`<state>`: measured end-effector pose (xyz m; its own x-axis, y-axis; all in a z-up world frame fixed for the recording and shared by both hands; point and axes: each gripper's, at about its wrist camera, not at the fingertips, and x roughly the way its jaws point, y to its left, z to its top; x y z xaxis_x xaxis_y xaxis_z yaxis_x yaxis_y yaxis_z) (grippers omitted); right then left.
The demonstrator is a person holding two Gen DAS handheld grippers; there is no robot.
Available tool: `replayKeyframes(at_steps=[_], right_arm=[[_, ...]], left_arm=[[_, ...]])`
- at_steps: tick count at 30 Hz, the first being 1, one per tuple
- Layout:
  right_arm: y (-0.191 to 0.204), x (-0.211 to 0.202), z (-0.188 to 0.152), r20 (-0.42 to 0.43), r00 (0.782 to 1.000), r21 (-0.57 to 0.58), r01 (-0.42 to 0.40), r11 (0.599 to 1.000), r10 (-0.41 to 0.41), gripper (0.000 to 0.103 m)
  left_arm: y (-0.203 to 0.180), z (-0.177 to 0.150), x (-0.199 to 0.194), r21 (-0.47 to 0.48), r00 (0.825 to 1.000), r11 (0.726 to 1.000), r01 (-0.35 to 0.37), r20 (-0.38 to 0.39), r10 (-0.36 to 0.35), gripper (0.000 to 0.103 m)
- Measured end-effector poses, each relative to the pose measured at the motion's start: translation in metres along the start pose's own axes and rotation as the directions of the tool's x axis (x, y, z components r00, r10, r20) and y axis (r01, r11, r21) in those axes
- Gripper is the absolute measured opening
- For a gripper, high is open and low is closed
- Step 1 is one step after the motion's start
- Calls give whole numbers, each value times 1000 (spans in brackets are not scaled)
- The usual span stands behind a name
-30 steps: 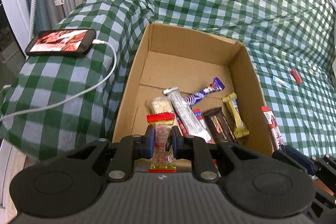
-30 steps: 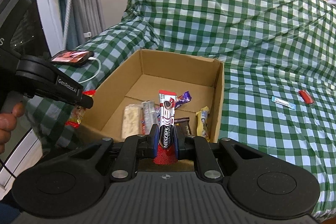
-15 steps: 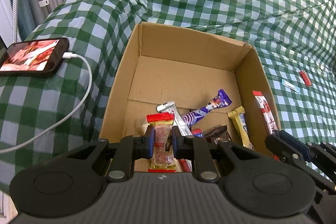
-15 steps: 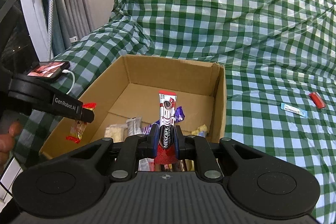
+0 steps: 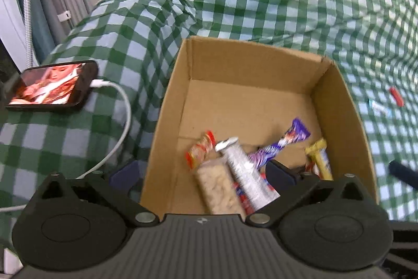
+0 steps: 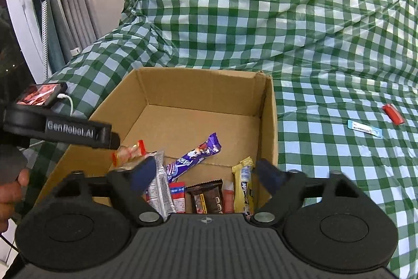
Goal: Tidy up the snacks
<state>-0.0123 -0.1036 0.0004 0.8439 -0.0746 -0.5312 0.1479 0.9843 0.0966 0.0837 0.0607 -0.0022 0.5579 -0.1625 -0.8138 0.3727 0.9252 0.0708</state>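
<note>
An open cardboard box [image 5: 250, 64] [image 6: 269, 122] sits on a green checked cloth and holds several snacks. My left gripper [image 5: 203, 171] is open and empty over the box's near edge. A red and yellow candy [image 5: 199, 149] [image 6: 128, 154] lies in the box, by a pale cracker pack [image 5: 219, 187], a silver bar [image 5: 245, 174] and a purple bar [image 5: 284, 143] [image 6: 196, 160]. My right gripper [image 6: 203, 174] is open and empty over the box. A red stick pack [image 6: 228, 196] lies between a brown chocolate pack [image 6: 207, 196] and a yellow bar [image 6: 244, 187].
A phone [image 5: 52, 86] with a white charging cable [image 5: 117, 135] lies on the cloth left of the box. A small red packet [image 6: 393, 114] and a blue and white sachet [image 6: 364, 127] lie on the cloth at the right. Curtains hang at the far left.
Both grippers have opened. The red and yellow candy left the left gripper and the red Nescafe stick left the right gripper; both now lie in the box.
</note>
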Motion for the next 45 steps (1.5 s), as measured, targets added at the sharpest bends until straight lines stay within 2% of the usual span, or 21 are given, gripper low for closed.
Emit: replayKeyframes(at_steps=[3, 9, 14, 21, 27, 33, 45], right_arm=[[9, -15, -8, -7, 1000, -10, -3, 1000, 3, 98], [43, -68, -32, -13, 999, -22, -33, 999, 32, 100], [68, -113, -48, 51, 999, -74, -7, 997, 11, 101], [74, -160, -65, 117, 993, -100, 16, 995, -4, 102], [75, -187, -86, 151, 989, -108, 26, 994, -10, 102], [78, -206, -95, 191, 982, -120, 30, 992, -6, 102], [75, -227, -105, 235, 972, -109, 44, 993, -18, 102]], left_arm=[[5, -18, -20, 19, 1000, 1000, -15, 4, 15, 103], [15, -64, -69, -8, 1000, 1000, -9, 5, 9, 103], [17, -92, -109, -1, 998, 1000, -15, 59, 15, 103], [20, -127, -149, -78, 990, 996, -41, 135, 51, 103], [13, -146, -169, -38, 984, 998, -40, 170, 46, 103], [10, -158, -186, -39, 979, 999, -32, 200, 39, 103], [4, -166, -205, -27, 974, 999, -20, 224, 25, 103]])
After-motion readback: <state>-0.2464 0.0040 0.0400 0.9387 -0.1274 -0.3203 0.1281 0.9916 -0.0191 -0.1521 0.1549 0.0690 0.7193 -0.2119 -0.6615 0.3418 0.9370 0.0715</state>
